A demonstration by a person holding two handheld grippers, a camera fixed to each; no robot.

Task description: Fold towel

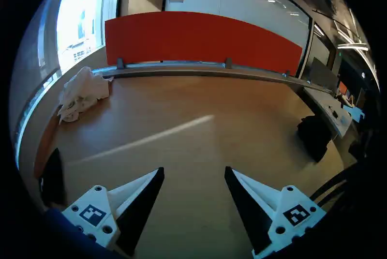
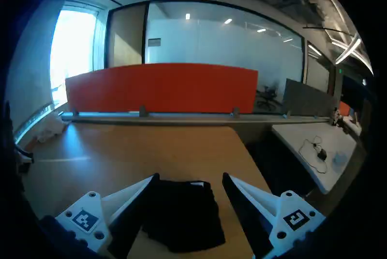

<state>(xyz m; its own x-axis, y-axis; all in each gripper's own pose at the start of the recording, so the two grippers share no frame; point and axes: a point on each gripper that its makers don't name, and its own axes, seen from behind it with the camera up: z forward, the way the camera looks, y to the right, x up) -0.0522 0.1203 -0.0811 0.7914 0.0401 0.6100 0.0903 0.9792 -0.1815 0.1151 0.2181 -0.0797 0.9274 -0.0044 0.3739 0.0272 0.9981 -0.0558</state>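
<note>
Black towel [image 2: 184, 215] partly hidden behind right tongs [image 2: 190, 176]; left tongs [image 1: 194, 168] agape.

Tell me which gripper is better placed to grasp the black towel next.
Right, probably. The black towel lies on the table just ahead of the right gripper, between its open fingers. The left gripper, also open, faces a bare stretch of table.

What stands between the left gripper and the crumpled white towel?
Nothing visible does. Bare wooden tabletop runs from the open left gripper to the white towel, which lies bunched at the table's far corner beside the orange divider.
</note>
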